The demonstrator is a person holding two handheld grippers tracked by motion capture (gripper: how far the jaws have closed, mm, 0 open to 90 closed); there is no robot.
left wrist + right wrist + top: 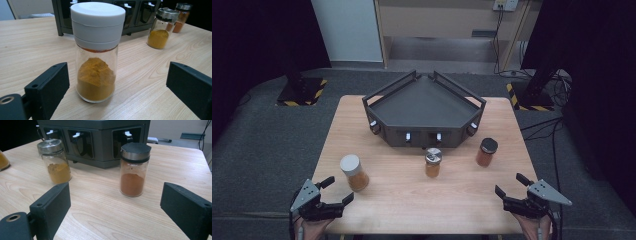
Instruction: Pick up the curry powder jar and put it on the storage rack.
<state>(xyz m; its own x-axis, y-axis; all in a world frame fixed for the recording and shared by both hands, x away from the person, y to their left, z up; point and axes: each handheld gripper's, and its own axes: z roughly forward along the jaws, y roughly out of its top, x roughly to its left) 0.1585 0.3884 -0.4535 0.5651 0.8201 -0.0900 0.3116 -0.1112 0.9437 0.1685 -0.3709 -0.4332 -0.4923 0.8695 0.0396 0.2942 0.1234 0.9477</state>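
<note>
White-lidded spice jar (353, 171) stands upright near left on the surface (412, 200), just ahead of my left tool (333, 191), jaws released, not touching. Right tool (509, 185) released too, black-lidded jar (486, 152) beyond it.

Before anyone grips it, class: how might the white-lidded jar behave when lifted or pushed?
The white-lidded jar looks like smooth glass, so probably stiff, slippery and breakable. It stands tall and narrow under a broad lid, so a high push may tip it. Its powder fills under half, so it is likely fairly light.
</note>
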